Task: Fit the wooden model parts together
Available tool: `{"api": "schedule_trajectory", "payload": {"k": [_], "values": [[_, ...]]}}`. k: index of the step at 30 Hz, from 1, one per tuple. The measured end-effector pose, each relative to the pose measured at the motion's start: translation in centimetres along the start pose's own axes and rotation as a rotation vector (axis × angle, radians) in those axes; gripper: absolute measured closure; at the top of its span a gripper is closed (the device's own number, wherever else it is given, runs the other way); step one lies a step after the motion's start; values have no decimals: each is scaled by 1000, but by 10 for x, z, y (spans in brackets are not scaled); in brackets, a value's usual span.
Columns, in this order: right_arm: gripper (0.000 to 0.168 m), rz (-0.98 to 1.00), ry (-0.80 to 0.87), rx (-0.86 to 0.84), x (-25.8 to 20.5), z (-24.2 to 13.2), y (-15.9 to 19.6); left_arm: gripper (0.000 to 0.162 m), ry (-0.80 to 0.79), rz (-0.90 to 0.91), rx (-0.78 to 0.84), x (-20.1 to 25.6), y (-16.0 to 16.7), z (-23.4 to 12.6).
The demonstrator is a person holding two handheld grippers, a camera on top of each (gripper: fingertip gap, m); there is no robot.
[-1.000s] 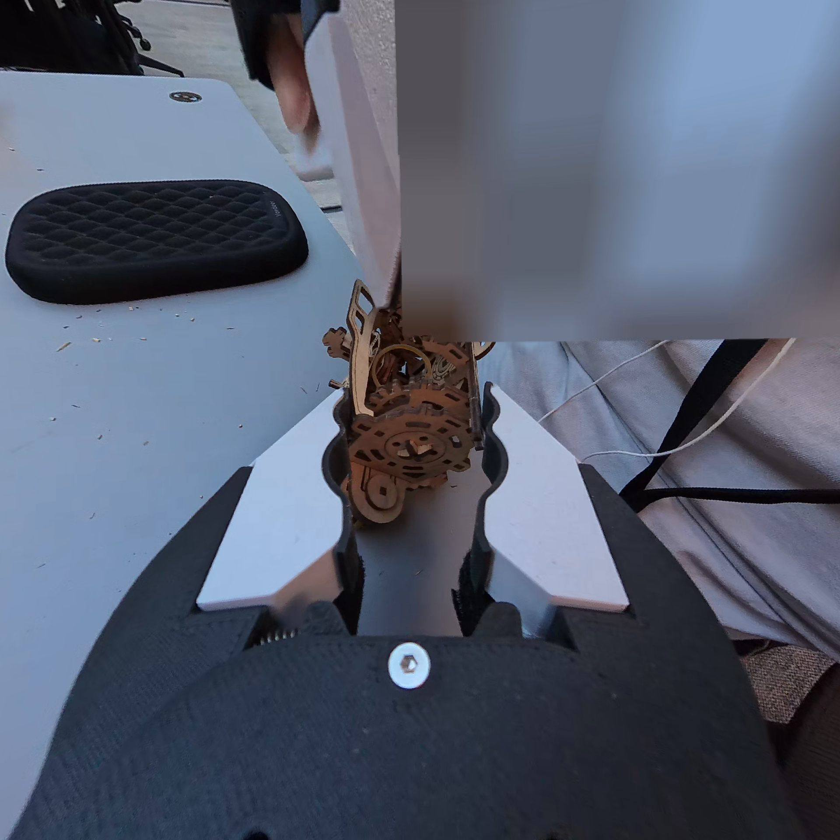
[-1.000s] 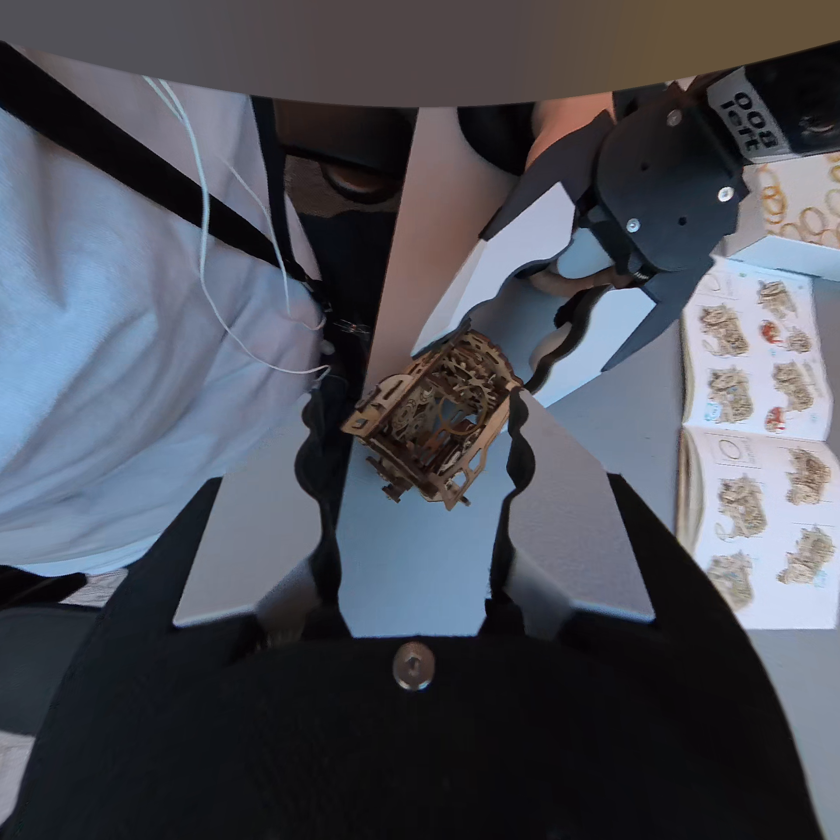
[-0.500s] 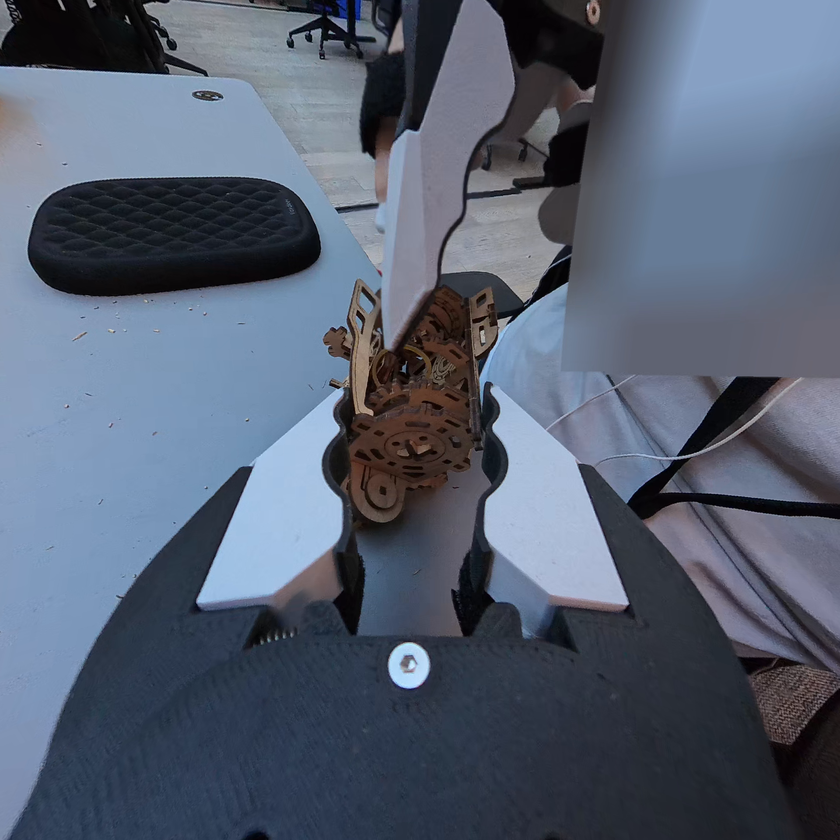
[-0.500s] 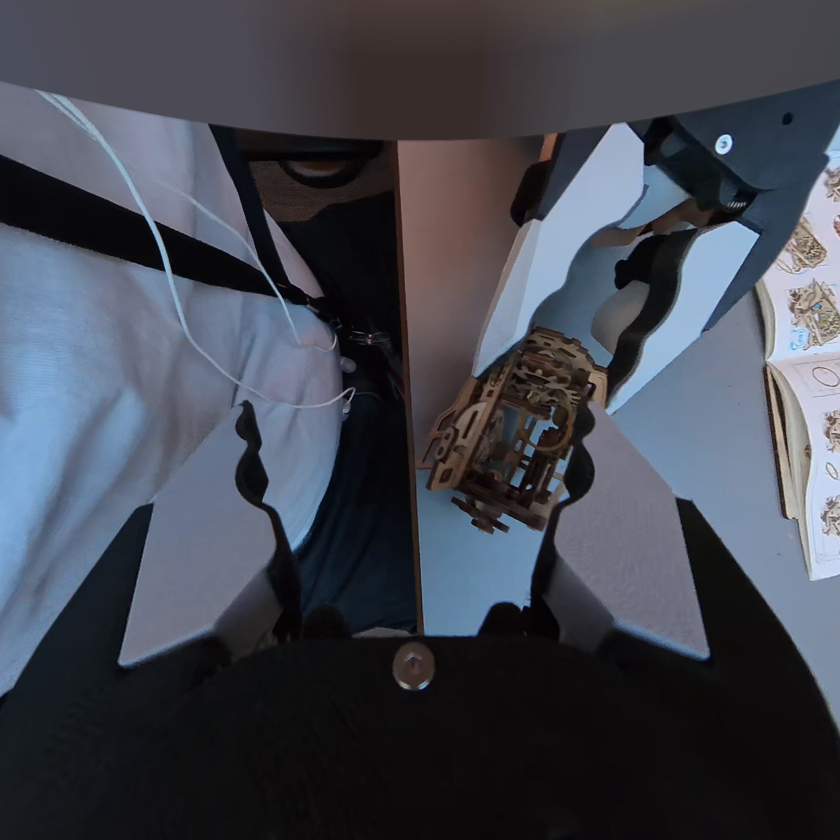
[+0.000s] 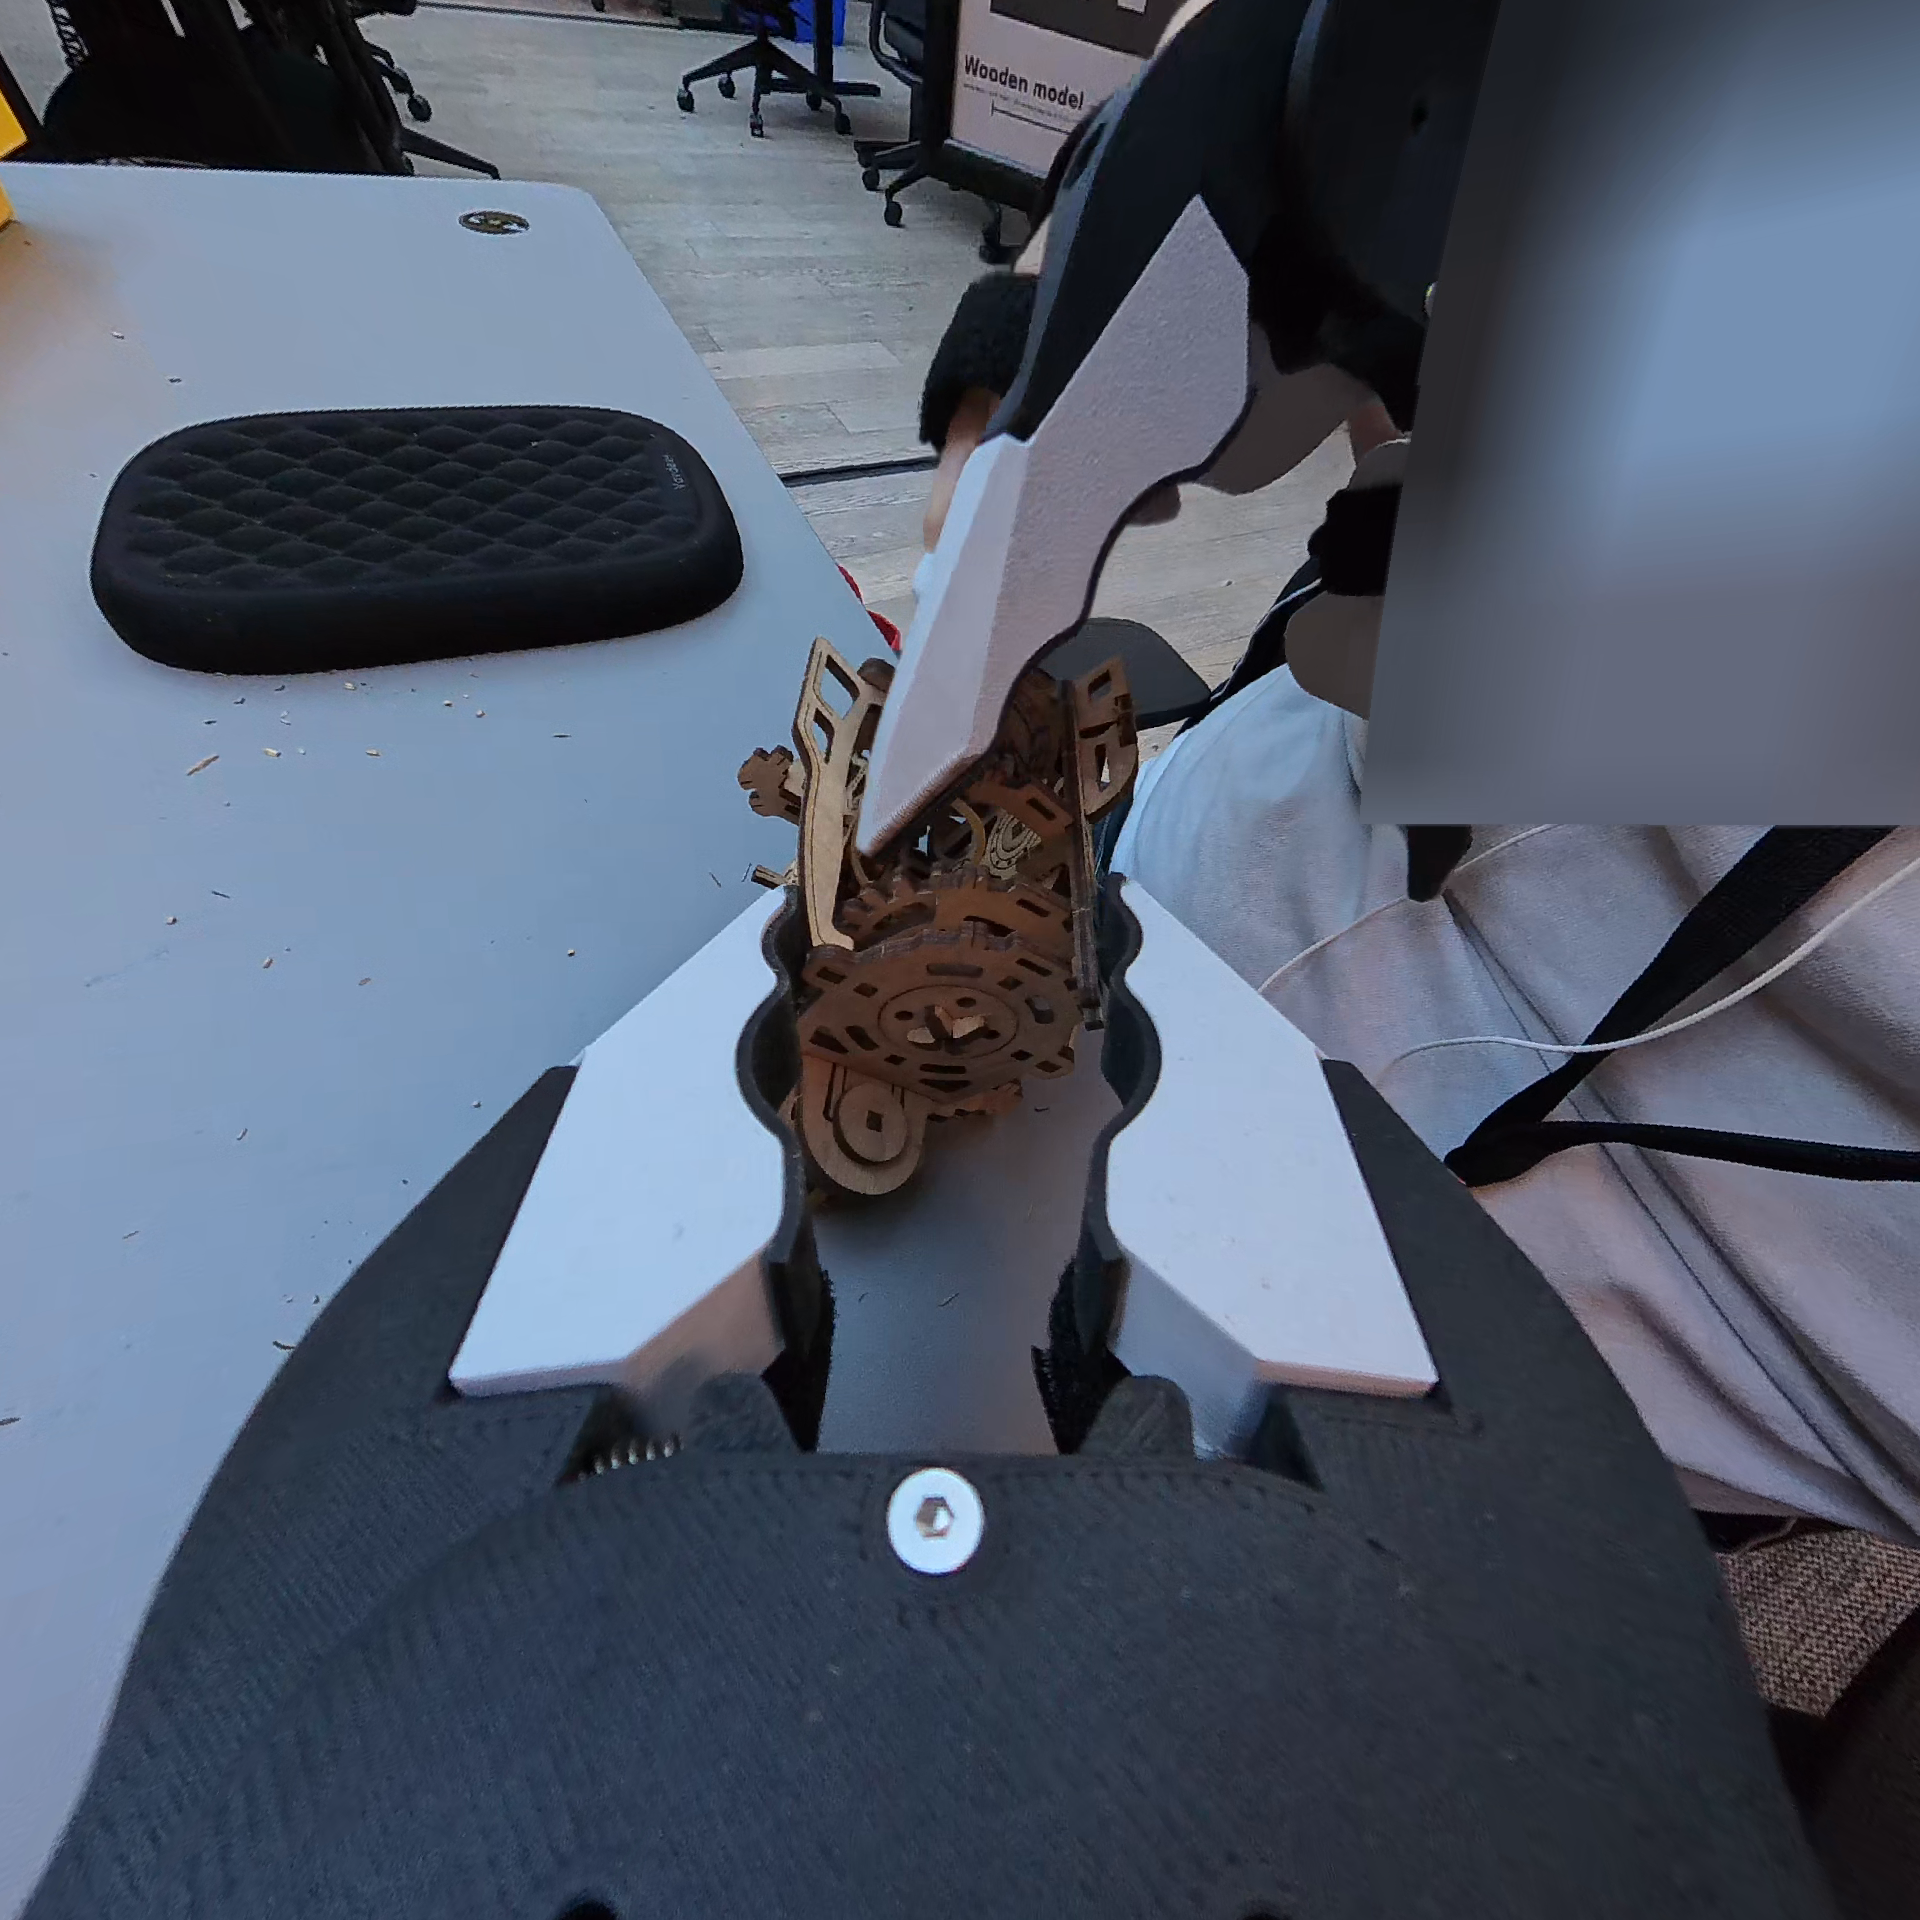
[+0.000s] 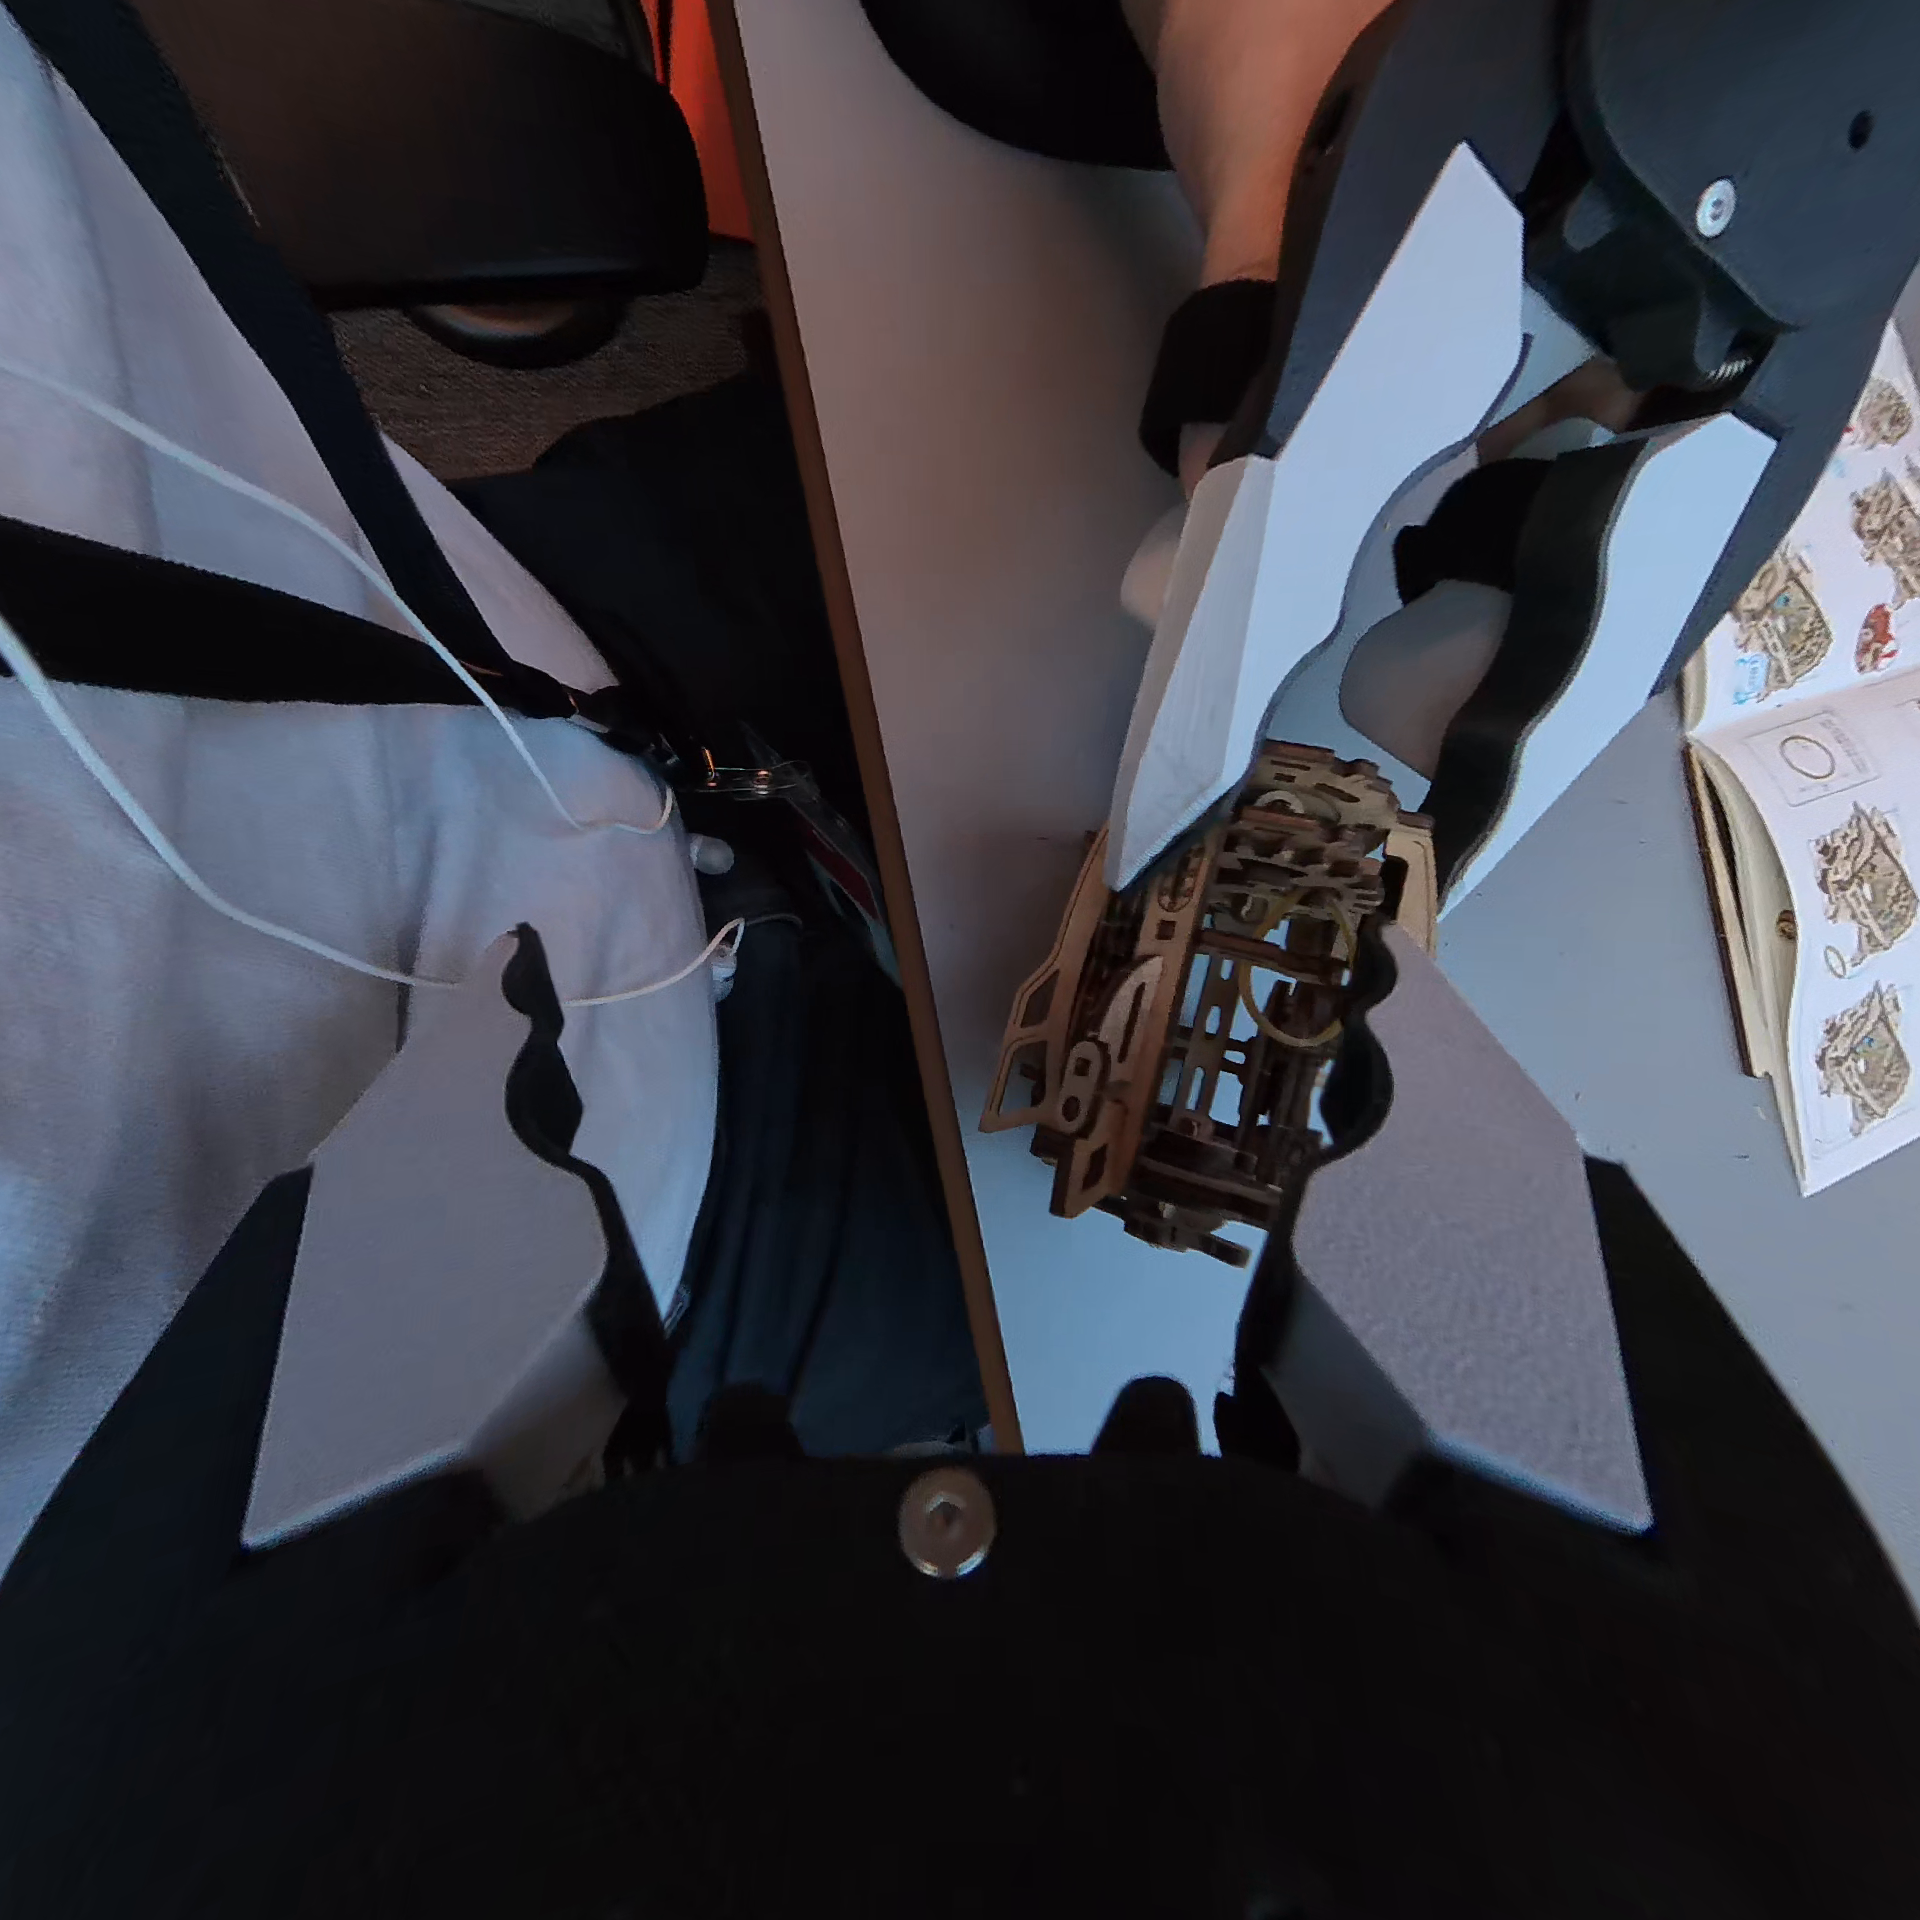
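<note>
A wooden model [image 5: 935, 997] of laser-cut gears and frames, with a rubber band inside, is held just above the grey table's near edge. My left gripper [image 5: 951, 909] is shut on it, gripping the gear end from both sides. In the right wrist view the model [image 6: 1195, 1018] hangs from the left gripper [image 6: 1288, 831], which reaches in from the upper right. My right gripper [image 6: 945, 935] is wide open and holds nothing. Its right finger [image 6: 1455, 1195] lies against the model's side, and its left finger is over the person's lap. That finger [image 5: 1039, 540] rests on the model's top frame in the left wrist view.
A black quilted pad [image 5: 416, 530] lies on the grey table [image 5: 312, 987] among wood crumbs. An open instruction booklet [image 6: 1818, 935] lies to the right. The table's edge [image 6: 862, 831] runs beside the person's torso, with a black strap and white cable. Office chairs stand beyond.
My right gripper has opened wide and shifted, so the model is no longer between its fingers but beside the right one. My left gripper has kept its hold on the model.
</note>
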State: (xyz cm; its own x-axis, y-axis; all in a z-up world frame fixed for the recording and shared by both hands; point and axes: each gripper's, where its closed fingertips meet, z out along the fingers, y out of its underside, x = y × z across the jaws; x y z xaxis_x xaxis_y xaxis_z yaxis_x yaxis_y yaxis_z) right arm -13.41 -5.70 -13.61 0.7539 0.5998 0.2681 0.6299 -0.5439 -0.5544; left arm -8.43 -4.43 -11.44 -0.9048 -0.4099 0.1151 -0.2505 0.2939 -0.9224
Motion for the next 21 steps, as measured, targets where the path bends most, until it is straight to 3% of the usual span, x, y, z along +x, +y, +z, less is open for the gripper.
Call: {"api": "schedule_trajectory", "payload": {"k": [21], "values": [[30,142,-84,-18,-2,3,-4,108,1,16,-2,1,0,0]]}}
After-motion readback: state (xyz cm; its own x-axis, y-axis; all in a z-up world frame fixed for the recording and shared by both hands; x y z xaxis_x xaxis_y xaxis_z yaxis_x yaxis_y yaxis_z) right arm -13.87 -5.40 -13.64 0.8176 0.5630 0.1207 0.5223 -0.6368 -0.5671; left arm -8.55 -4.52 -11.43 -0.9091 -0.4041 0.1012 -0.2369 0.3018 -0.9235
